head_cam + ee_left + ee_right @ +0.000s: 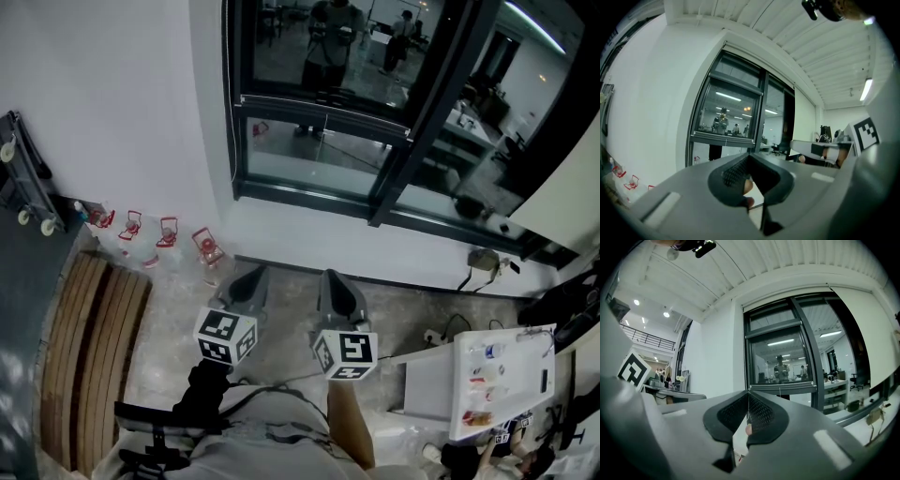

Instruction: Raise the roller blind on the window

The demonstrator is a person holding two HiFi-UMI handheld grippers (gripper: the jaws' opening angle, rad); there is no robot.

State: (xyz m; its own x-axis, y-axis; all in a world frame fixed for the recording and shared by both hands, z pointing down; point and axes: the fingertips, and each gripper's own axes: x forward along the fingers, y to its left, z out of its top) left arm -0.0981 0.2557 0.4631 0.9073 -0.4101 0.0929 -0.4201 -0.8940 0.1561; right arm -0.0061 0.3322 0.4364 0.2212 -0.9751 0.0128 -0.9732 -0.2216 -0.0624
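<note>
The dark-framed window [323,103] stands ahead in the white wall, its left pane bare and reflecting a person. A cream roller blind [562,187] hangs over the pane at the far right; it also shows as a pale sheet [805,123] in the left gripper view and as the same blind [869,324] in the right gripper view. A thin cord [325,127] seems to hang before the left pane. My left gripper [251,274] and right gripper [330,277] point level at the window side by side, short of it. Both are shut, left jaws [751,157] and right jaws [748,392] meeting with nothing clearly between them.
Several clear jugs with red handles [167,232] line the wall foot at the left. A wooden slatted bench [89,347] lies on the left, a dark rack [23,178] behind it. A white table [502,375] with small items and a power strip [436,335] sit at the right.
</note>
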